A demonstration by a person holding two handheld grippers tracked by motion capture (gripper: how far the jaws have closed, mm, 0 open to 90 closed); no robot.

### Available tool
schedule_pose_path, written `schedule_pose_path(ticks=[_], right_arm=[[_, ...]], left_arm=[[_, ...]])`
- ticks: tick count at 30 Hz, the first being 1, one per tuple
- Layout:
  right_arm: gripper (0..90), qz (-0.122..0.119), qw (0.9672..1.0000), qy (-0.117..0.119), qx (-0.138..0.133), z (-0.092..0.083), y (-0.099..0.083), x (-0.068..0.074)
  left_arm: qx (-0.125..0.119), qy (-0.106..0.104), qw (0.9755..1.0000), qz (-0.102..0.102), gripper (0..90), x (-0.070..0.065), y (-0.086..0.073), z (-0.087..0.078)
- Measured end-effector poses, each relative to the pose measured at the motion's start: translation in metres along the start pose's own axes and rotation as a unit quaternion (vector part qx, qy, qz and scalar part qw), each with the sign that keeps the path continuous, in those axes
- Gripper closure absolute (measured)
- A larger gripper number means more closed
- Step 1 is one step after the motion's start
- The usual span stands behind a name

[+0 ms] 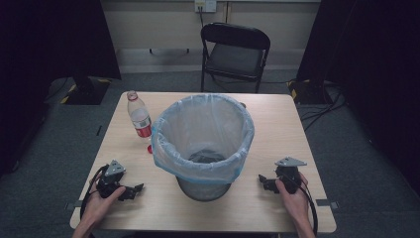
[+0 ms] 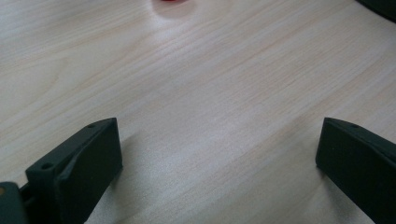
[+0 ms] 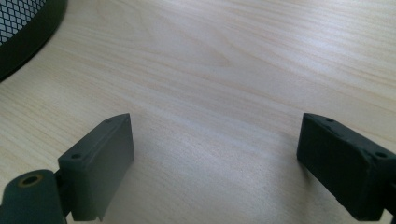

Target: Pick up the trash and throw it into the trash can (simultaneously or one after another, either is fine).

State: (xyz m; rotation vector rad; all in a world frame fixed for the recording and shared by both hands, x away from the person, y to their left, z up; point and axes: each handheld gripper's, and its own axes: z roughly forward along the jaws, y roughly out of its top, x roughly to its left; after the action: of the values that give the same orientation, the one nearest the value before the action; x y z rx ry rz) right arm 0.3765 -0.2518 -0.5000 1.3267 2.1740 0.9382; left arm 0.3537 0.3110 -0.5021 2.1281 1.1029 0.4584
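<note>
Pale wood worktop [image 1: 277,119] lies bare under both my grippers. My left gripper [image 1: 134,191] and right gripper [image 1: 263,182] rest near the front edge, jaws spread wide, nothing between them. Between them stands the mesh bin [image 1: 203,141] with its blue liner. The plastic bottle [image 1: 138,117] stands upright just left of the bin, beyond my left gripper. I judge I should reach forward with the left, square the jaws around the bottle's middle, and squeeze gently so it doesn't tip.

Each hand holds a gripper low, forearms coming in from below. The left gripper [image 1: 130,191] has its jaws spread wide with nothing between them; the right gripper [image 1: 265,182] likewise stands wide open, its jaws turned inward toward the left one
</note>
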Motion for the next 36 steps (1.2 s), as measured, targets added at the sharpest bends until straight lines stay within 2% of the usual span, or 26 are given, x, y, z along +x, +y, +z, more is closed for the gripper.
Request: schedule_pose_path(ticks=[7, 11, 12, 13, 15, 17, 21, 25, 27, 28, 33, 36], right_arm=[[10.1, 0.004, 1.0, -0.005, 0.0, 0.0, 0.0, 0.001], [10.1, 0.004, 1.0, -0.005, 0.0, 0.0, 0.0, 0.001], [10.2, 0.005, 1.0, -0.005, 0.0, -0.001, 0.0, 0.001], [10.2, 0.005, 1.0, -0.005, 0.0, -0.001, 0.0, 0.001], [10.2, 0.005, 1.0, -0.005, 0.0, -0.001, 0.0, 0.001], [10.1, 0.005, 1.0, -0.005, 0.0, -0.001, 0.0, 0.001], [10.1, 0.005, 1.0, -0.005, 0.0, -0.001, 0.0, 0.001], [10.1, 0.005, 1.0, -0.005, 0.0, -0.001, 0.0, 0.001], [10.1, 0.005, 1.0, -0.005, 0.0, -0.001, 0.0, 0.001], [10.1, 0.006, 1.0, -0.005, 0.0, -0.001, 0.0, 0.001], [10.1, 0.006, 1.0, -0.005, 0.0, -0.001, 0.0, 0.001], [10.1, 0.006, 1.0, -0.005, 0.0, -0.001, 0.0, 0.001]], left_arm=[[0.01, -0.004, 0.9999, 0.001, 1.7, 0.001, 0.002, -0.001], [0.006, 0.002, 1.0, -0.004, 8.5, 0.001, 0.003, -0.004], [0.003, -0.003, 1.0, -0.003, 16.9, 0.002, 0.003, -0.006], [0.003, -0.003, 1.0, -0.003, 17.3, 0.002, 0.003, -0.006], [0.004, -0.022, 0.9997, -0.01, 16.4, 0.002, 0.005, -0.008], [-0.005, -0.023, 0.9997, -0.008, 19.5, -0.001, 0.007, -0.01], [-0.024, -0.03, 0.9993, -0.004, 19.7, -0.003, 0.015, -0.016], [-0.042, -0.024, 0.9988, -0.003, 20.0, -0.002, 0.022, -0.02], [-0.044, -0.028, 0.9986, -0.005, 20.1, 0.002, 0.025, -0.021], [-0.049, -0.033, 0.9982, -0.014, 20.2, 0.005, 0.029, -0.022], [-0.052, -0.032, 0.9981, -0.007, 20.5, 0.011, 0.039, -0.02], [-0.068, -0.035, 0.997, -0.008, 20.7, 0.015, 0.049, -0.02]])
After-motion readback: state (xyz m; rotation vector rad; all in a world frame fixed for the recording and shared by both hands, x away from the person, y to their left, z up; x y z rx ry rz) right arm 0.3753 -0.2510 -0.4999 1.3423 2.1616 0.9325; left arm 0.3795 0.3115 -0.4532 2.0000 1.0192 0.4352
